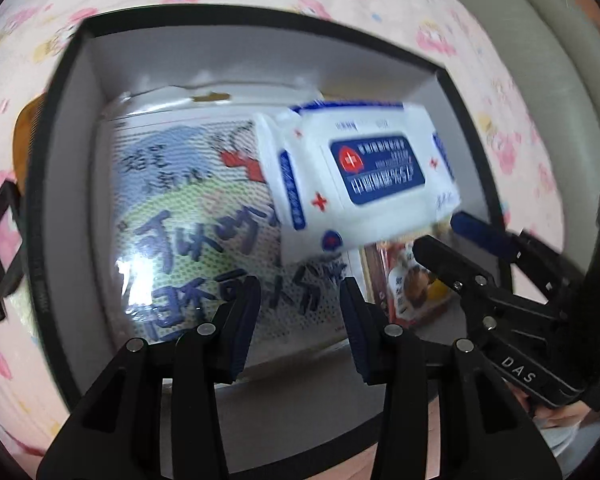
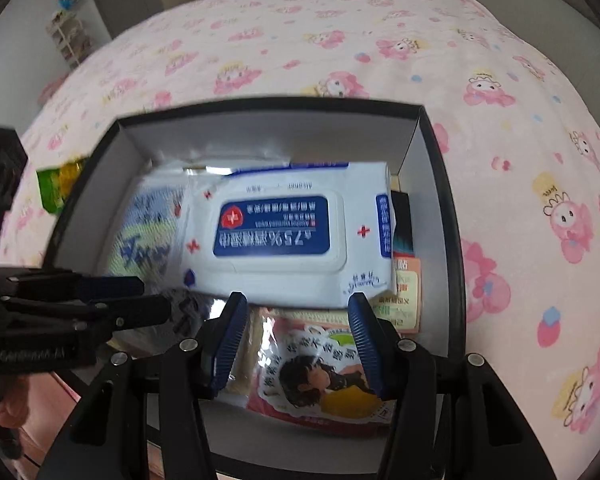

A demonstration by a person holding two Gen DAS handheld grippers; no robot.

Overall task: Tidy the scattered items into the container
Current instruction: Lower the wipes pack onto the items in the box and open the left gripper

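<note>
A black box with a white inside [image 1: 66, 184] [image 2: 440, 200] sits on the pink bedspread. A large flat packet with blue writing [image 1: 188, 216] [image 2: 148, 232] lies in it. A white wipes pack with a blue label [image 1: 364, 176] [image 2: 284, 236] rests tilted across that packet. A snack packet with a cartoon girl [image 2: 312, 372] [image 1: 412, 284] lies in the near corner. My left gripper [image 1: 300, 296] [image 2: 156, 300] hangs open over the large packet with nothing between its fingers. My right gripper [image 2: 298, 308] [image 1: 440, 236] is open too, its tips at the pack's near edge, the pack wider than the gap.
An orange packet [image 2: 406, 296] and a black item [image 2: 400, 216] lie along the box's right wall. A green and yellow packet [image 2: 58, 184] lies on the bed left of the box. An orange-brown thing [image 1: 26, 136] and a black frame [image 1: 0, 236] sit outside the box. A hand [image 2: 12, 412] shows low left.
</note>
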